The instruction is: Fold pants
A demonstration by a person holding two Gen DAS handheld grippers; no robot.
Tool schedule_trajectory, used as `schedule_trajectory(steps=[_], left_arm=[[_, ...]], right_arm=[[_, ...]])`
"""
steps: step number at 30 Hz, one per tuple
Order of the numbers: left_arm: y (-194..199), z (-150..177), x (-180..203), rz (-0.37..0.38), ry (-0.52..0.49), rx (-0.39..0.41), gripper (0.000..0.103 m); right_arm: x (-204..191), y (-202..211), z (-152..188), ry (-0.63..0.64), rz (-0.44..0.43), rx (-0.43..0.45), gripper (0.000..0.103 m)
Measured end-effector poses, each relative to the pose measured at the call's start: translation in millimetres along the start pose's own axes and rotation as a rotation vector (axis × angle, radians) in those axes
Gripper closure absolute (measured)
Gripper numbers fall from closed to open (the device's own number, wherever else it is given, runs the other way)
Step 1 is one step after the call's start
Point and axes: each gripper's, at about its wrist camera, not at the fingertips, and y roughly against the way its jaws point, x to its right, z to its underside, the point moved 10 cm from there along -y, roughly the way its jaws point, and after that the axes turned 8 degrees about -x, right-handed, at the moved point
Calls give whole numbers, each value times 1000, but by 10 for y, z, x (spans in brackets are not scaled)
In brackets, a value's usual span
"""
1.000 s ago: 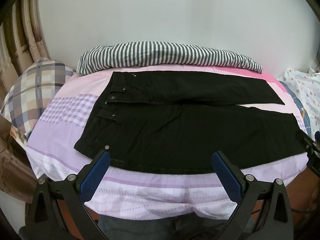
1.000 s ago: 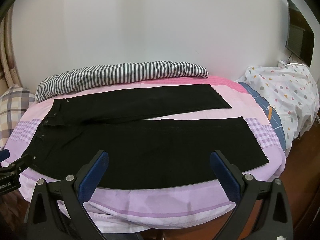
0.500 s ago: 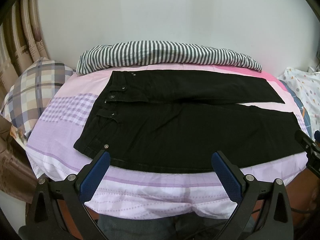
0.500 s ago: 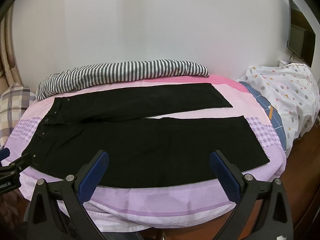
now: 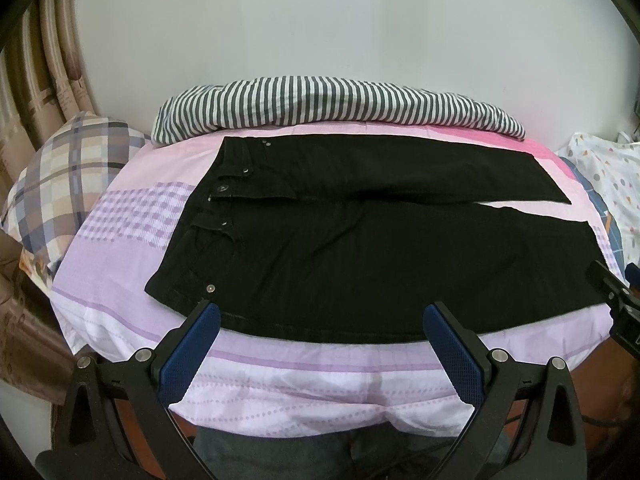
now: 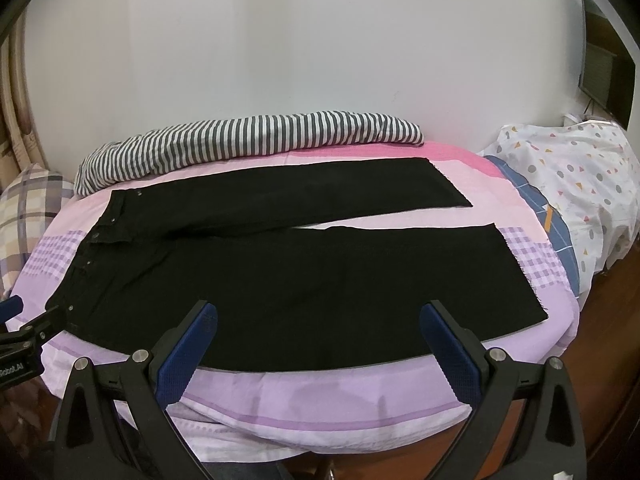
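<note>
Black pants (image 5: 360, 240) lie flat and spread on the bed, waistband at the left, both legs running right; they also show in the right wrist view (image 6: 300, 272). My left gripper (image 5: 320, 312) is open and empty, hovering at the near edge of the pants by the waist and hip. My right gripper (image 6: 318, 312) is open and empty, hovering at the near edge of the near leg. Each gripper's tip shows at the edge of the other's view.
The bed has a pink and purple sheet (image 5: 280, 376). A striped blanket (image 5: 320, 104) lies rolled along the far wall. A plaid pillow (image 5: 60, 180) sits at the left. A dotted white quilt (image 6: 568, 176) lies at the right, with wooden floor (image 6: 600, 320) below it.
Both grippers have shifted slightly forward and upward toward the bed; the pants have not moved and both grippers stay open.
</note>
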Motion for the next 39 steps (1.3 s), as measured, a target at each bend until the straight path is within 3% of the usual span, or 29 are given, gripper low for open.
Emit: schedule_trajectory(steps=[39], left_arm=[[-29,-27,-45,-3,9,8,2]], right_arm=[[-18,64,-122,-11,-30,49,2]])
